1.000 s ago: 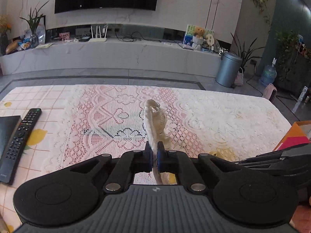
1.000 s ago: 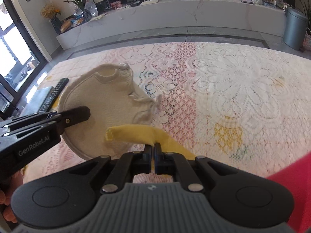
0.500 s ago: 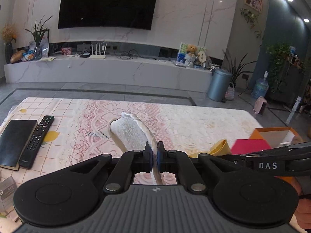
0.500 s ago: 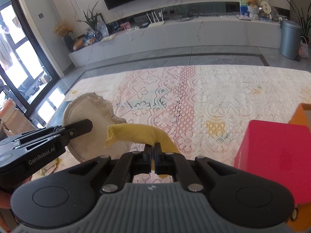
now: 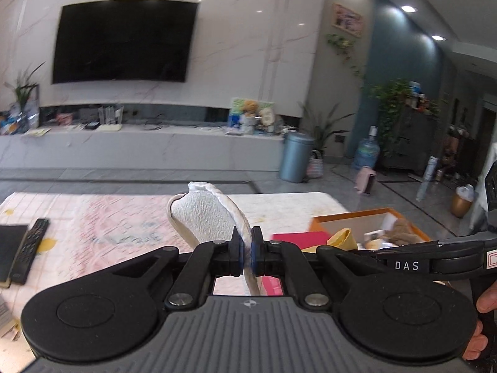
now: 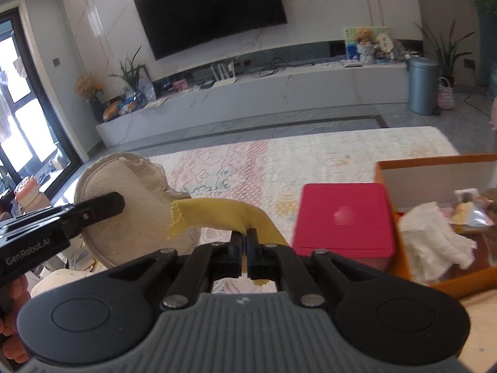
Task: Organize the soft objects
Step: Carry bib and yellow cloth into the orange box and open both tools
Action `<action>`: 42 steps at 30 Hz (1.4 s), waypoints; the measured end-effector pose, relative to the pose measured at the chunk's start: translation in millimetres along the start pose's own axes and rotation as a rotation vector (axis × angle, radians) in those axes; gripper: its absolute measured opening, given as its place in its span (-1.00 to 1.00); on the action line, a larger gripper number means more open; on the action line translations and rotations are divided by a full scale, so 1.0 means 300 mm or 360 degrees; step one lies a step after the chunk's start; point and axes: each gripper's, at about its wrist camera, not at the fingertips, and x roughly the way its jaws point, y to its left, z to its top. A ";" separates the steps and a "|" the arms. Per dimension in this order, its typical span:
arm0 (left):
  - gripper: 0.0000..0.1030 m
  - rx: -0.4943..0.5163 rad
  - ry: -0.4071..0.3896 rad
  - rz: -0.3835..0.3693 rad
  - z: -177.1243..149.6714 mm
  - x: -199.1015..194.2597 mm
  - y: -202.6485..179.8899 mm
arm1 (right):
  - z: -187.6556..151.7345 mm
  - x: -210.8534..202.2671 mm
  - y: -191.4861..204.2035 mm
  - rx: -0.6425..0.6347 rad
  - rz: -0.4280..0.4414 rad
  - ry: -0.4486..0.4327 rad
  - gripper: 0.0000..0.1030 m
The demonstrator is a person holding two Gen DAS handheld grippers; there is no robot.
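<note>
Left gripper (image 5: 247,250) jaws pinch cream pad (image 5: 205,214); right gripper (image 6: 243,248) jaws pinch yellow cloth (image 6: 217,209), both above desk (image 6: 310,155). Orange box (image 6: 435,168) at 3 o'clock (thin grips): cloth may slip short.

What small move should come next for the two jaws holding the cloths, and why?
Probably carry both on toward the orange box. The right gripper is shut on the yellow cloth, the left gripper on the cream pad; both hang above the table, and the box already holds soft things.
</note>
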 end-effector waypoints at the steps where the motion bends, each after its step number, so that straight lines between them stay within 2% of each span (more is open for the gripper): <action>1: -0.91 0.0021 -0.0001 -0.0023 0.004 0.001 -0.023 | -0.003 -0.024 -0.022 0.0010 -0.0017 -0.0014 -1.00; 12: -0.91 0.0263 -0.0050 -0.0312 0.130 0.130 -0.307 | 0.048 -0.203 -0.304 0.0040 -0.0286 -0.0128 -1.00; 18: -0.91 0.0278 -0.0008 -0.0437 0.161 0.270 -0.441 | 0.119 -0.236 -0.477 0.0069 -0.0415 -0.0136 -1.00; 22: -0.91 0.0212 0.0102 -0.0533 0.155 0.383 -0.501 | 0.153 -0.200 -0.593 0.0122 -0.0471 -0.0081 -1.00; 25: -0.91 0.0148 0.0206 -0.0603 0.139 0.478 -0.531 | 0.160 -0.146 -0.685 0.0210 -0.0451 -0.0008 -1.00; 28: -0.91 0.0100 0.0307 -0.0641 0.111 0.564 -0.548 | 0.156 -0.086 -0.761 0.0285 -0.0456 0.0058 -1.00; 31: -0.91 0.0060 0.0403 -0.0671 0.082 0.640 -0.561 | 0.147 -0.022 -0.826 0.0322 -0.0520 0.0111 -1.00; 36: -0.91 0.0068 0.0555 -0.0651 0.014 0.730 -0.575 | 0.112 0.067 -0.927 0.0421 -0.0585 0.0223 -1.00; 42: -0.91 0.0131 0.0720 -0.0543 -0.045 0.804 -0.588 | 0.071 0.146 -0.985 0.0484 -0.0605 0.0317 -0.99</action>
